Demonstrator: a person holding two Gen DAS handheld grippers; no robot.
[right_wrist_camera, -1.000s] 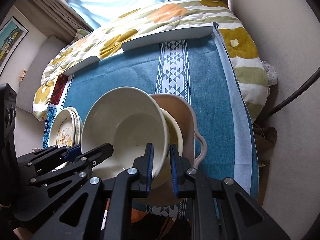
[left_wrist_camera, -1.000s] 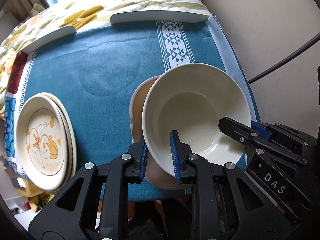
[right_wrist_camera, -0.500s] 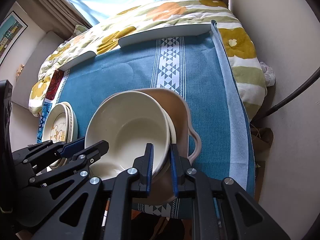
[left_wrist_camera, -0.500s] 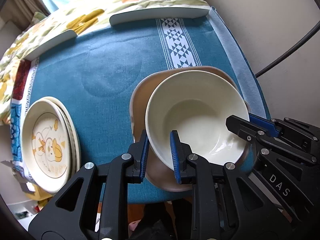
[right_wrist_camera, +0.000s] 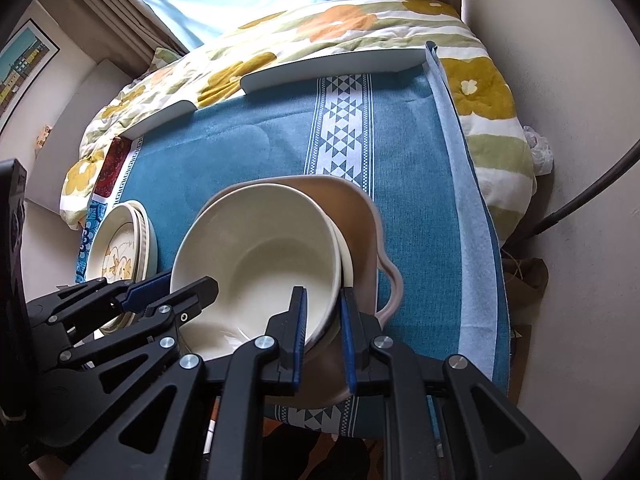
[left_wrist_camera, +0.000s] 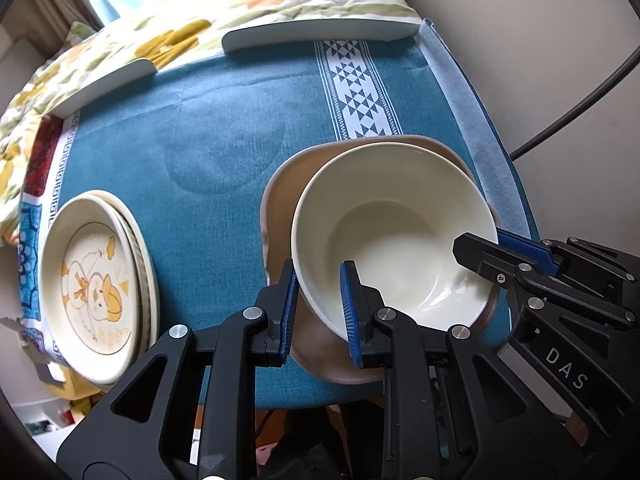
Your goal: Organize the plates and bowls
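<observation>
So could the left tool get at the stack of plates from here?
Probably yes, once free. The left tool straddles the cream bowl's rim, and only bare blue cloth lies between it and the stack of plates.

A glossy, smooth cream ceramic bowl sits in a matt tan dish, on a woven teal cloth covering the bench, near glazed plates and a soft quilted bedspread.
</observation>
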